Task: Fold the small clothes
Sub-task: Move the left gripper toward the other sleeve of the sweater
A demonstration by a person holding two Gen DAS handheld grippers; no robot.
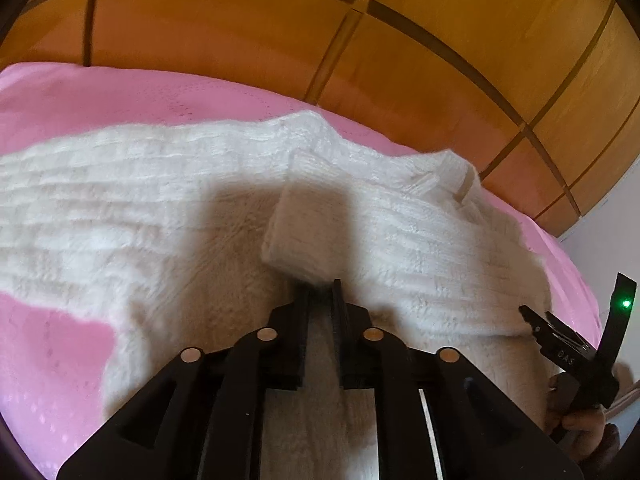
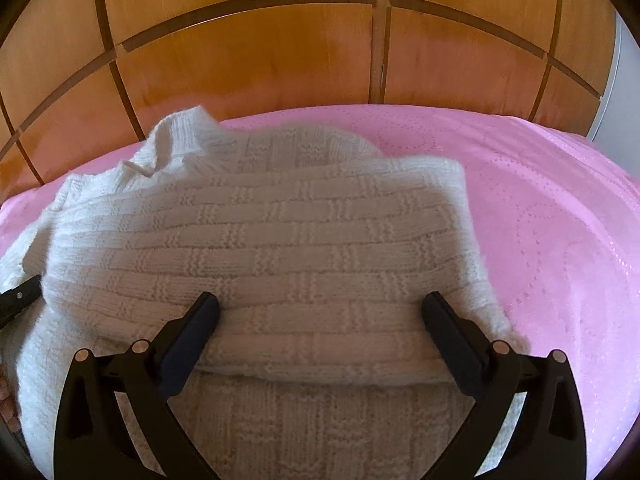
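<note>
A white knitted sweater (image 2: 280,240) lies on the pink bedspread (image 2: 540,220), with one side folded over its body. In the left wrist view its sleeve cuff (image 1: 298,232) lies across the sweater (image 1: 120,200), pointing at me. My left gripper (image 1: 322,290) has its jaws almost together, their tips pinching the near edge of that cuff. My right gripper (image 2: 322,316) stands wide open just above the folded layer, its fingers (image 2: 200,320) on either side of the knit and pressing on nothing. The collar (image 2: 180,136) sits at the far left.
A wooden wardrobe (image 2: 260,48) with dark inlay lines rises right behind the bed. Pink bedspread (image 1: 48,360) shows bare to the left of the sweater. A hand (image 1: 580,424) holding the other black tool is at the lower right of the left wrist view.
</note>
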